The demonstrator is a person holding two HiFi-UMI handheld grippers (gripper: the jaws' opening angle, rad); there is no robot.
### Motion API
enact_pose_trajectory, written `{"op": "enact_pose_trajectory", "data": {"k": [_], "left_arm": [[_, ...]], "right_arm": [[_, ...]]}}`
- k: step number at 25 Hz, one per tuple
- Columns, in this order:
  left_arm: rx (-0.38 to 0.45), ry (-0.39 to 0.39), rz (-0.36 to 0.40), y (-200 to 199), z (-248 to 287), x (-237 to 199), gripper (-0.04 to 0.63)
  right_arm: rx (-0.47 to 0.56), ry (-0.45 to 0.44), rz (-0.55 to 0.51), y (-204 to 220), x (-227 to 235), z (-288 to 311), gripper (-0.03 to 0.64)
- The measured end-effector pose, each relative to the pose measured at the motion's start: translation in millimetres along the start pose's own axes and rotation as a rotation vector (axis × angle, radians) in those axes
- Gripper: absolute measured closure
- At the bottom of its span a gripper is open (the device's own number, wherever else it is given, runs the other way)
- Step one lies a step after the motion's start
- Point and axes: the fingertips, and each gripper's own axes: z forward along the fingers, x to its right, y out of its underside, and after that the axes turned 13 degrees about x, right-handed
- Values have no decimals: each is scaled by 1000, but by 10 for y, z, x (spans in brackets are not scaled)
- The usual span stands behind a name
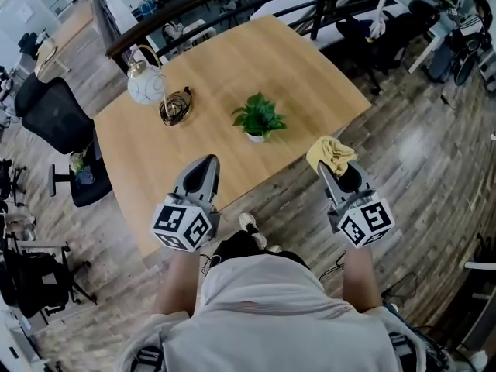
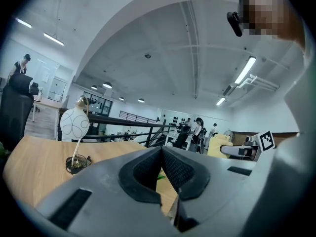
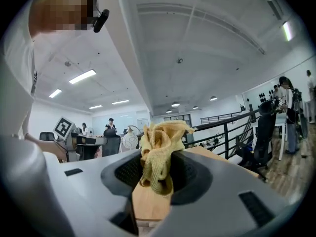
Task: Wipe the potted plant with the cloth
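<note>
While only head view shows the whole plant (image 1: 258, 118), right gripper (image 3: 157, 168) clamps cloth (image 3: 161, 139), left gripper (image 2: 161, 154) closed, empty.

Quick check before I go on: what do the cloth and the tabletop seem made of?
The cloth: yellow, probably soft terry or microfibre; nubby woven texture, limp crumpled folds. The tabletop: pale wood or wood-look laminate, matt finish; even warm tone, little glare. Solid or veneer, I cannot tell.

Lighting: bright, even, from ceiling strip lights (image 2: 245, 70). Shadows: soft, short, beside potted plant (image 1: 258, 117). Distortion: heavy fisheye bending; dark rounded corners in both gripper views. Focus: mostly sharp.
</note>
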Motion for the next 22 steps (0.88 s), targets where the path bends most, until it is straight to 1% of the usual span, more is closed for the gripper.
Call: {"op": "enact_pose_trajectory", "data": {"k": [2,5,7,9,11,13,15,17,19,22], "left_arm": [[-7,-11,-16,93,165,-183,580],[-16,-33,-65,240,447,-480,580],[-7,-38,-88,239,682,-654,580],[4,-25,-79,201,922,-796,580],[8,-7,-40,190,1101,-952,580],[-1,-7,-3,222,1200,-1144,580],[-13,-39,-7,279,1222,-1318,580],[-31,-91,-26,357,1184,-1417,580],[-47,-149,-31,437,1148,-1466,580],[-51,-235,-25,499,1168,-1478,580]], "right_arm": [[-12,-10,5,67,103,225,422],[-63,-26,-17,168,266,593,422],[-90,-32,-27,173,388,881,422],[-104,-43,-32,158,492,1171,422],[-120,-62,-37,213,551,1446,422],[-146,-89,-31,347,572,1695,422],[-187,-122,-14,508,587,1895,420],[-219,-166,9,626,613,2051,420],[-230,-214,37,697,674,2206,420],[-237,-287,67,802,809,2427,420]]}}
